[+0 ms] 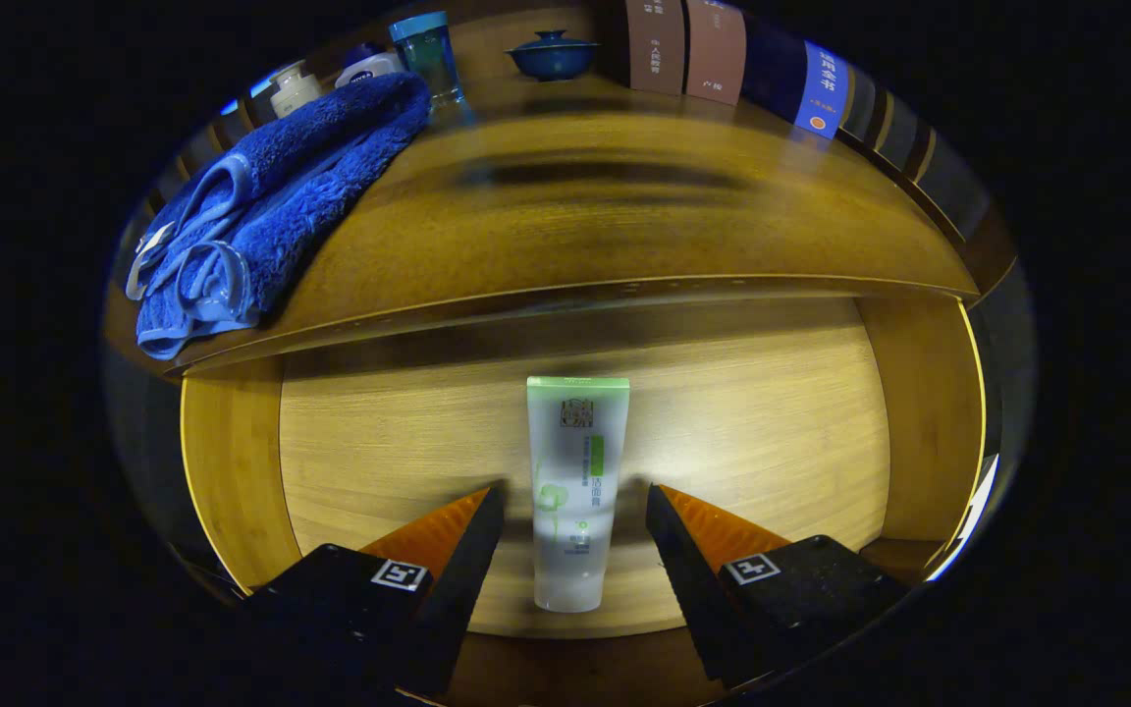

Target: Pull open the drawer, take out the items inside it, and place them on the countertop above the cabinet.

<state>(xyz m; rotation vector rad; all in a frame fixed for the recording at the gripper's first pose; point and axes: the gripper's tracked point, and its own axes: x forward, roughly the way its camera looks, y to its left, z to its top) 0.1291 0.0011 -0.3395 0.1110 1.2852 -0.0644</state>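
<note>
Hand-held gripper (573, 506) agape astride smooth tube (575, 491)

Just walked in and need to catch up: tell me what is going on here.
A hand-held claw hangs open over an open wooden drawer, its fingers on either side of a white and green tube lying on the drawer floor, not yet pressing on it. On the countertop above lie a blue towel, some jars, a blue lidded bowl and books.
</note>
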